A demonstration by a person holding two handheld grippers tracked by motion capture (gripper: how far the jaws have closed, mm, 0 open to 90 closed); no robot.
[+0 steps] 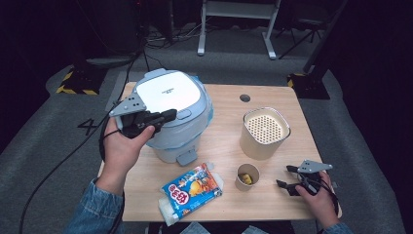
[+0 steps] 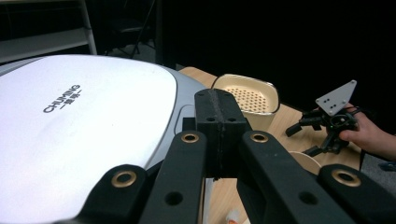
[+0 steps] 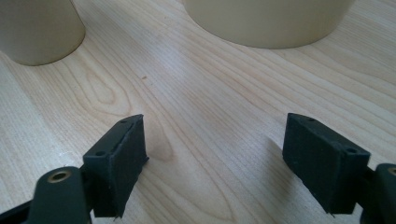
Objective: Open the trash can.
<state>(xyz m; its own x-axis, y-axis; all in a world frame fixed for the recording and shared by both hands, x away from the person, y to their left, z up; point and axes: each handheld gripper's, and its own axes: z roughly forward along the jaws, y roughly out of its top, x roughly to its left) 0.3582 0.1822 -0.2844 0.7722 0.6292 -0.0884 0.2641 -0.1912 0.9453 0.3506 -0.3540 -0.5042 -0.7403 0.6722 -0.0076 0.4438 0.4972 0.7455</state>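
Left gripper (image 2: 219,135): jaws pressed together; their black arms hide the cooker lid's (image 2: 93,121) near right edge and part of the small cup (image 2: 306,161) beyond. Lid cut off at the left and bottom edges.

Beige strainer pot (image 2: 247,95) just past the fingertips: base hidden behind them.

Right gripper (image 3: 215,158): jaws wide apart. Ahead of the pads, small cup (image 3: 37,28) and strainer pot (image 3: 268,21) both cropped by the top edge.

High view: yellow contents of cup (image 1: 247,176) too small to identify. Snack packet's (image 1: 192,192) print unreadable.
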